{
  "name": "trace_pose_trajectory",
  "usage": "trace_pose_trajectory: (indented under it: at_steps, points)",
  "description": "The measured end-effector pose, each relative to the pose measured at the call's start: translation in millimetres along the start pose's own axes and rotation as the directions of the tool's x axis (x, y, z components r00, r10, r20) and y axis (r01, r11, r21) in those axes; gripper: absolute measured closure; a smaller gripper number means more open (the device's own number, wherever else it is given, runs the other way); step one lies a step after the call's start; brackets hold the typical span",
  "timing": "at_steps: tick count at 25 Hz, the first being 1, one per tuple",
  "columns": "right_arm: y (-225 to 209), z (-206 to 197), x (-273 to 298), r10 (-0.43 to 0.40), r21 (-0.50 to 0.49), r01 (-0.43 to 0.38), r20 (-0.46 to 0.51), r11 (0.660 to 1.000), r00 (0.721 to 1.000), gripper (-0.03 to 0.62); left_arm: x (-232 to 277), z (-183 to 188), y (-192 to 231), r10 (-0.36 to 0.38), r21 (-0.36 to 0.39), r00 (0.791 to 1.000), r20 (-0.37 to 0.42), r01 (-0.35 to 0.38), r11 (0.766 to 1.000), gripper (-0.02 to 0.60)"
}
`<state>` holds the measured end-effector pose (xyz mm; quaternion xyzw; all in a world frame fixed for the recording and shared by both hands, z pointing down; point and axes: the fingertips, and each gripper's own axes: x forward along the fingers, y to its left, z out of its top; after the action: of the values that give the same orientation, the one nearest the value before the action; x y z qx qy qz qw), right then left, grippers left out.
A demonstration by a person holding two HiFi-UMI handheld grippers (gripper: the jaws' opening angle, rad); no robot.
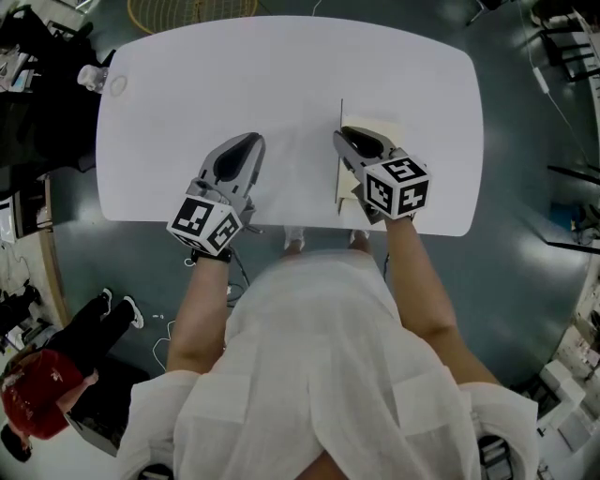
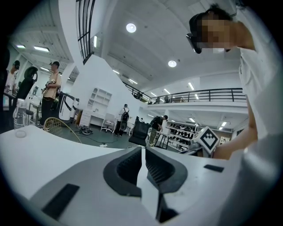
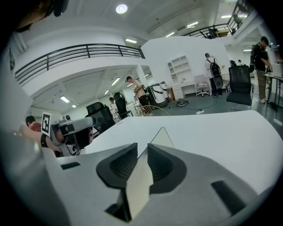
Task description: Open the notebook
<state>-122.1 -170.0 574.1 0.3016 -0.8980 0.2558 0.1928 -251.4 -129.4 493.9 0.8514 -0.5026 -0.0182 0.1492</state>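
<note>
Room: big bright hall w/ ceiling lamps, white shelves and an upper walkway w/ a black rail. Some people stand far back by desks.
Floor: dark grey. Someone in a red cap (image 1: 33, 403) sits low at the left of the head view.
Table (image 1: 281, 84): white, round corners, mostly bare.
Bottle (image 1: 94, 75): clear plastic, at the far left corner of the table, w/ a small clear ring (image 1: 117, 84) just beside it.
Basket thing (image 1: 187, 11): woven, tan, on the floor past the far edge of the table.
Notebook (image 1: 377, 127): lies on the table's right part, near the front edge, right under the right gripper. A cream page shows.
Cover (image 3: 164, 137): lifted off the notebook, stands almost upright. In the head view it shows edge-on as a thin line. One corner pokes out past the jaw tips.
Right gripper (image 3: 142, 148): points down at a slant over the notebook. Jaws are close together w/ only a thin gap, and the cover runs right through that gap, pinched there.
Left gripper (image 2: 143, 150): low over the bare table, left of the notebook and apart from it. Jaws nearly together, only a thin slit, nothing in it.
Marker cubes: one on each gripper, at the wrist end: left (image 1: 204, 225), right (image 1: 398, 187).
Person: white top, bare forearms, stands at the table's front edge.
</note>
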Motion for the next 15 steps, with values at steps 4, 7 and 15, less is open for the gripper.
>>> trace_pose_trajectory:
  at_steps: [4, 7, 15]
  points:
    - [7, -1, 7, 0.025, -0.007, -0.025, 0.005, 1.000, 1.000, 0.516, -12, 2, 4, 0.023, 0.004, 1.000, 0.003, -0.023, 1.000, 0.554]
    - [12, -2, 13, 0.040, -0.011, -0.040, 0.005, 0.999, 0.999, 0.508, -21, 3, 9, 0.040, 0.002, 0.999, 0.007, -0.040, 0.999, 0.554]
    - [23, -10, 30, 0.064, -0.020, -0.064, -0.023, 0.998, 0.998, 0.487, -35, 0, 17, 0.063, 0.001, 0.998, 0.006, -0.063, 0.998, 0.554]
